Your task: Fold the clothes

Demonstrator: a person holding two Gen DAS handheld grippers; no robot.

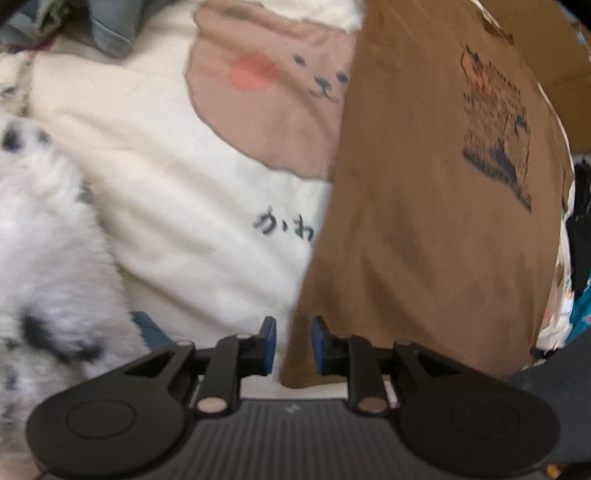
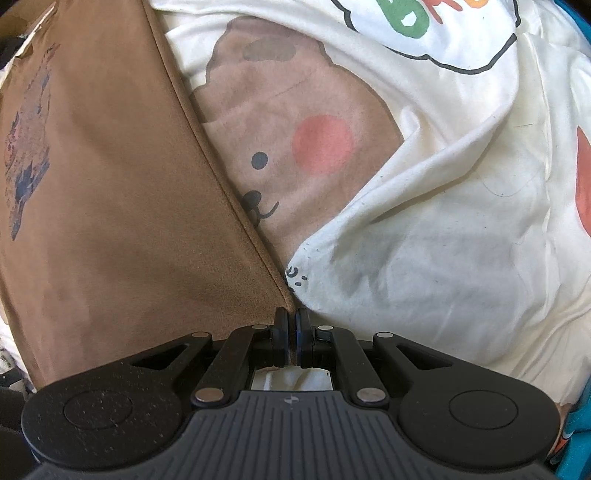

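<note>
Nearest in the left wrist view, the left gripper [image 1: 293, 345] has its blue-padded jaws standing a little apart, and the near left corner of the brown T-shirt [image 1: 424, 221] lies in the gap, nearer the right pad; the pads do not appear to press on it. In the right wrist view the right gripper [image 2: 292, 332] has its jaws drawn together on the shirt's other near corner [image 2: 110, 184], a thin edge of brown cloth showing in the slit between the pads. From those two corners the shirt stretches away flat, its hemmed side edges running straight, with a dark blue and orange printed picture [image 1: 496, 129] on the far part of its front (too blurred to read in either view). It rests on a cream bedsheet [image 1: 166, 184] printed with a tan cartoon bear face [image 2: 295, 129] with pink cheeks, which the shirt partly covers, and with a few dark characters [image 1: 286, 225] beside the shirt's edge. To the left of the left gripper lies a white fluffy item with black spots [image 1: 48, 240], out of focus. On the right side a rumpled fold of the sheet [image 2: 424, 240] rises just beside the clamped corner, and further off it carries green and orange letters [image 2: 417, 14] inside a black outline. At the far top of the left view sits some blue-grey denim fabric [image 1: 107, 26], and beyond the shirt's far end is plain brown cardboard [image 1: 546, 51].
</note>
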